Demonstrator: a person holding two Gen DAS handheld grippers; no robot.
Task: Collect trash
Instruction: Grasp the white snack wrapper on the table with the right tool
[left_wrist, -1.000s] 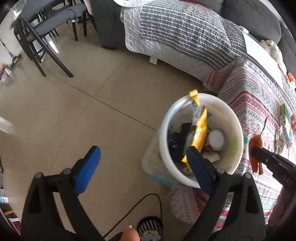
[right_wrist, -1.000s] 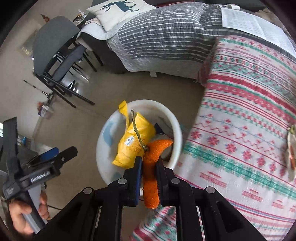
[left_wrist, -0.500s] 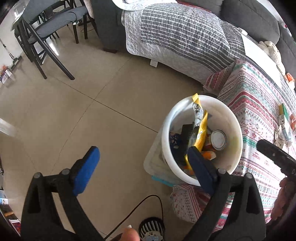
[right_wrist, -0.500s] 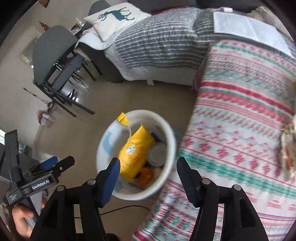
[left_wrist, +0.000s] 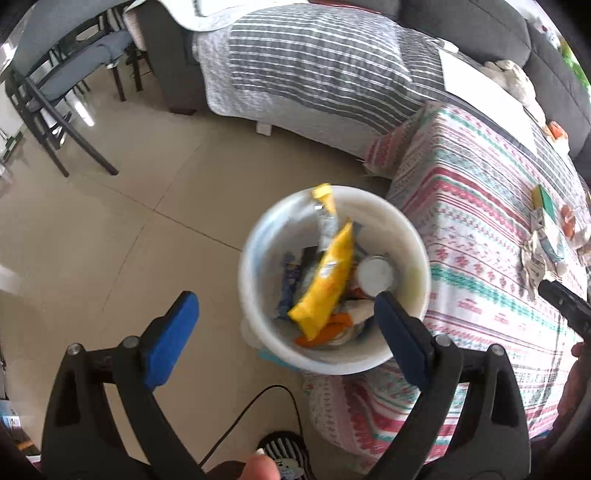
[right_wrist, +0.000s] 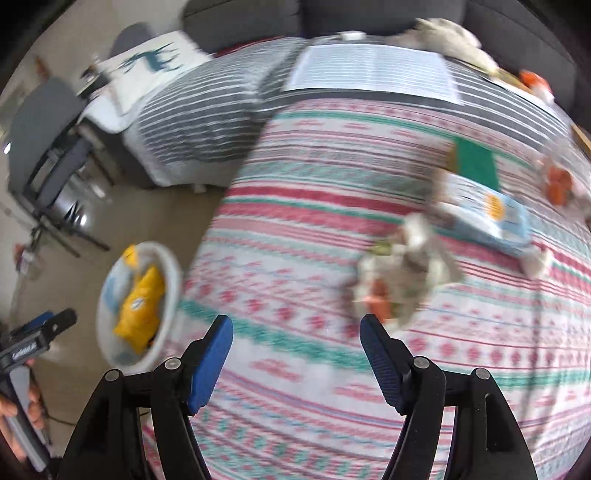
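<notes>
A white trash bucket stands on the floor beside the patterned table; it also shows in the right wrist view. It holds a yellow snack bag, a can and an orange peel. My left gripper is open and empty, above the bucket's near rim. My right gripper is open and empty over the tablecloth. Ahead of it lie a crumpled wrapper with orange bits, a light blue packet and a green carton.
The patterned tablecloth covers the table. A striped grey bedspread and sofa lie behind. Dark chairs stand at the far left. A black cable runs on the tiled floor. More orange scraps lie at the table's right.
My right gripper opened and dropped the orange peel into the bucket, then swung right over the table. The left gripper stayed open near the bucket.
</notes>
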